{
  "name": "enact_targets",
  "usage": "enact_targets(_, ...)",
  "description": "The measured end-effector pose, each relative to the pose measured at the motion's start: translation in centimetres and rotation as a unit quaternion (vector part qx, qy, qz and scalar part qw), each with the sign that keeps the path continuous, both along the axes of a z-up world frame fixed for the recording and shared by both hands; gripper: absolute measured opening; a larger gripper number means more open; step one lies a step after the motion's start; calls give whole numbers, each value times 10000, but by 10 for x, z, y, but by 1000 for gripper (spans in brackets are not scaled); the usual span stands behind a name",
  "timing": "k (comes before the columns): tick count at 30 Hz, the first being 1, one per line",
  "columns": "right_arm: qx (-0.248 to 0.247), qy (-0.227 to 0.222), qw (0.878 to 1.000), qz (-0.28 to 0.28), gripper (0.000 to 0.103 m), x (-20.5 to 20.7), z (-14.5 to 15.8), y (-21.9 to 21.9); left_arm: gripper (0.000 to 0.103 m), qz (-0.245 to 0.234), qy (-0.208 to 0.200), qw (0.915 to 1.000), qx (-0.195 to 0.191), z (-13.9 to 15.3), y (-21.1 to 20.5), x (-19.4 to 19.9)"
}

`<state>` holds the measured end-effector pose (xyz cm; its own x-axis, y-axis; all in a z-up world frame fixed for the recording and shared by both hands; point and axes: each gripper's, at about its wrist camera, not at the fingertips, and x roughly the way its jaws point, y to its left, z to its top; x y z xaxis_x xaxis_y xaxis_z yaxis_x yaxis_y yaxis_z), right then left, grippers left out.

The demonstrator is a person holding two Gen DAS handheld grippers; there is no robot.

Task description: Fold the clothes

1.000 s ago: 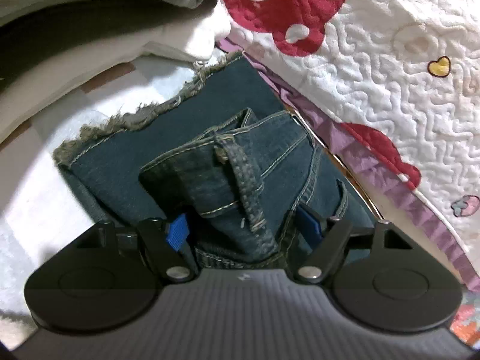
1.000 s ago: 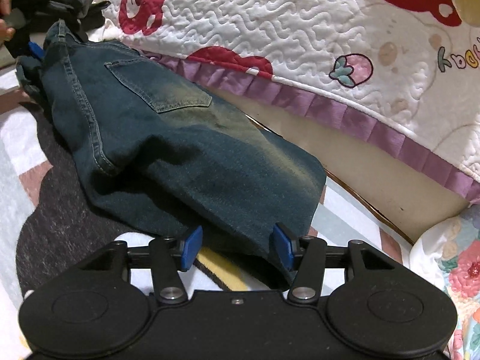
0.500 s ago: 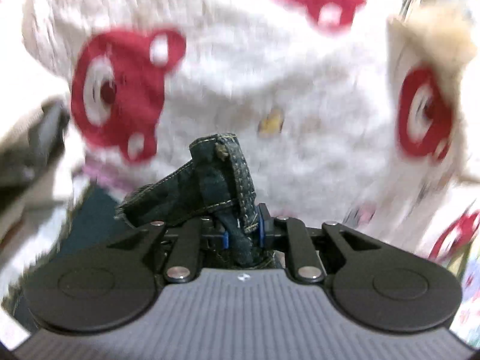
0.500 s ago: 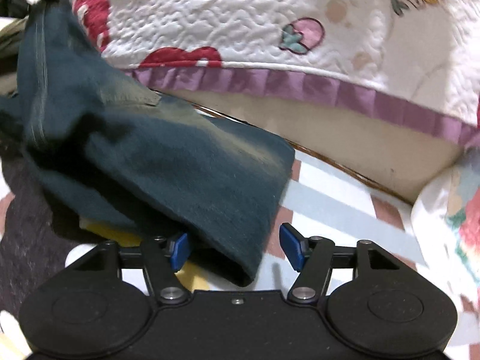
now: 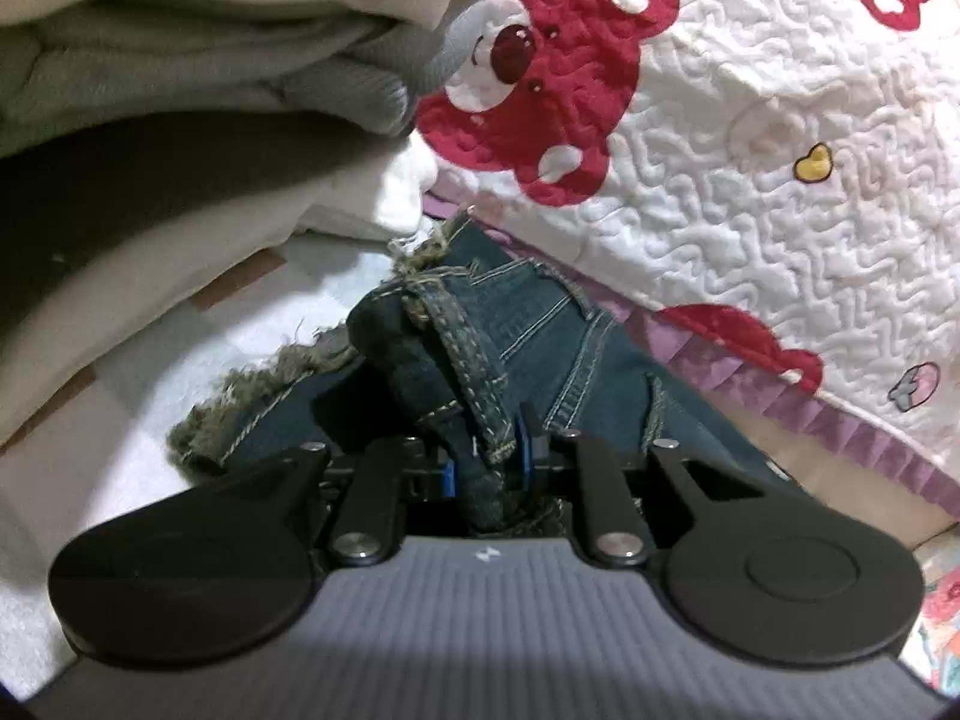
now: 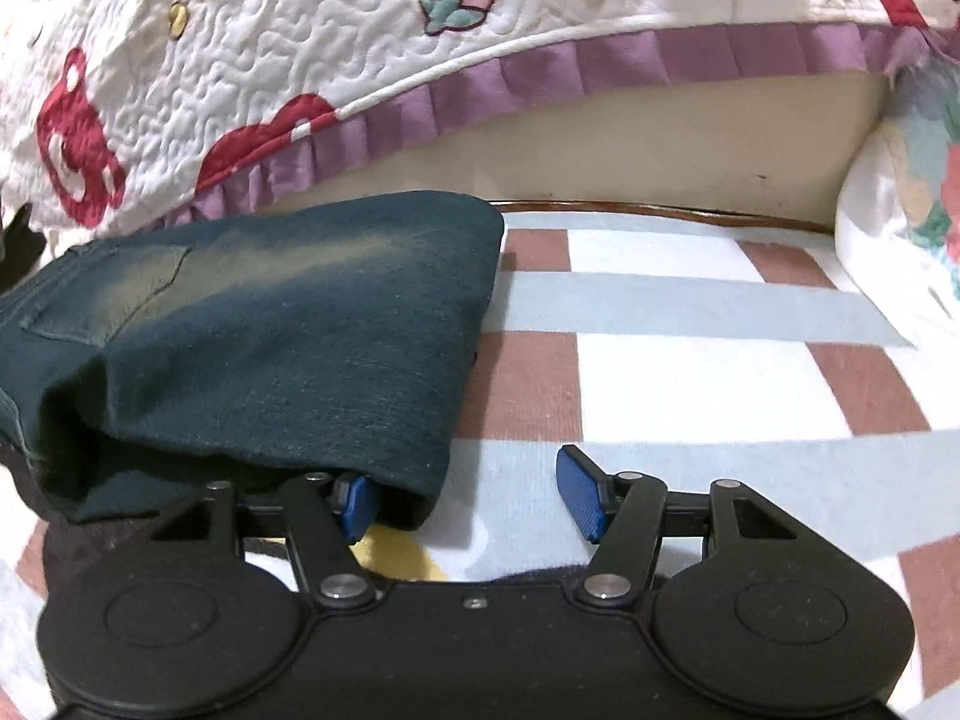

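Observation:
Dark blue jeans point(image 5: 558, 324) lie folded on the bed, frayed hems toward the back left in the left wrist view. My left gripper point(image 5: 485, 462) is shut on the bunched waistband with its belt loop point(image 5: 462, 348), which stands up between the blue pads. In the right wrist view the folded end of the jeans point(image 6: 300, 330) lies at the left, back pocket showing. My right gripper point(image 6: 469, 495) is open; the fold's near corner drapes over its left pad point(image 6: 359, 501), while the right pad point(image 6: 579, 492) hangs free above the sheet.
A white quilt with red bears point(image 5: 750, 150) and a purple frill point(image 6: 540, 78) rises behind the jeans. A stack of folded grey and white clothes point(image 5: 180, 60) sits at the left. The checked sheet point(image 6: 690, 360) spreads to the right, up to a floral pillow point(image 6: 912, 192).
My left gripper closed on the waistband, swung it up toward the quilt, then came back down. My right gripper rolled and shifted right, so the fold's corner now sits over its left pad.

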<state>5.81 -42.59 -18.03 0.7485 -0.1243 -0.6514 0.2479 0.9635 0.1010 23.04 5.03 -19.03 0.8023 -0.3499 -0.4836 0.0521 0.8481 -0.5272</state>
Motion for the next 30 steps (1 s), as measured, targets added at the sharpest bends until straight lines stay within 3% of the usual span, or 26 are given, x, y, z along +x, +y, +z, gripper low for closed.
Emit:
enact_targets(3, 72, -33, 10000, -38, 67, -1, -1, 3, 18, 73, 65, 9996, -257, -8, 7, 1)
enact_targets(6, 85, -92, 9999, 74, 66, 4, 0, 5, 17, 76, -235, 9996, -137, -1, 3, -5)
enact_targets(7, 94, -151, 9995, 267, 58, 7, 0, 6, 16, 124, -345, 9992, -186, 1, 4, -9)
enact_targets(8, 199, -223, 9985, 463, 14, 11, 5, 4, 16, 172, -455, 9985, -235, 3, 5, -13)
enact_targets(9, 321, -295, 9969, 654, 10, 14, 12, 1, 16, 220, -565, 9978, -284, 5, 5, -17)
enact_targets(11, 897, -863, 9909, 520, 7, 6, 41, -16, 16, 354, -614, 9971, -269, 5, 8, -22)
enact_targets(13, 1112, -1187, 9857, 430, 7, -1, 64, -29, 17, 525, -487, 9973, -140, 1, 11, -22)
enact_targets(16, 500, -673, 9935, 765, 14, 7, 50, -20, 17, 685, -176, 9972, 228, -8, 3, -16)
enact_targets(18, 274, -411, 9955, 812, 15, 9, 36, -14, 17, 683, -199, 9965, 430, -6, -5, -13)
enact_targets(20, 323, -359, 9968, 642, 16, 5, 25, -11, 16, 503, -289, 9970, 522, 12, -13, -3)
enact_targets(21, 348, -333, 9973, 557, 21, 3, 20, -10, 15, 413, -333, 9970, 567, 21, -16, 3)
enact_targets(24, 396, -284, 9981, 373, 29, -1, 9, -12, 15, 139, -1015, 9941, 346, 62, -14, 1)
enact_targets(26, 284, -289, 9986, 336, 35, -2, 9, -12, 16, 361, -819, 9950, 450, 58, -13, 5)
enact_targets(29, 83, -341, 9987, 381, 36, -4, 10, -8, 16, 542, 313, 9965, 547, 9, -6, 18)
enact_targets(30, 64, -324, 9988, 372, 36, -3, 9, -7, 17, 607, 489, 9951, 604, -5, -4, 17)
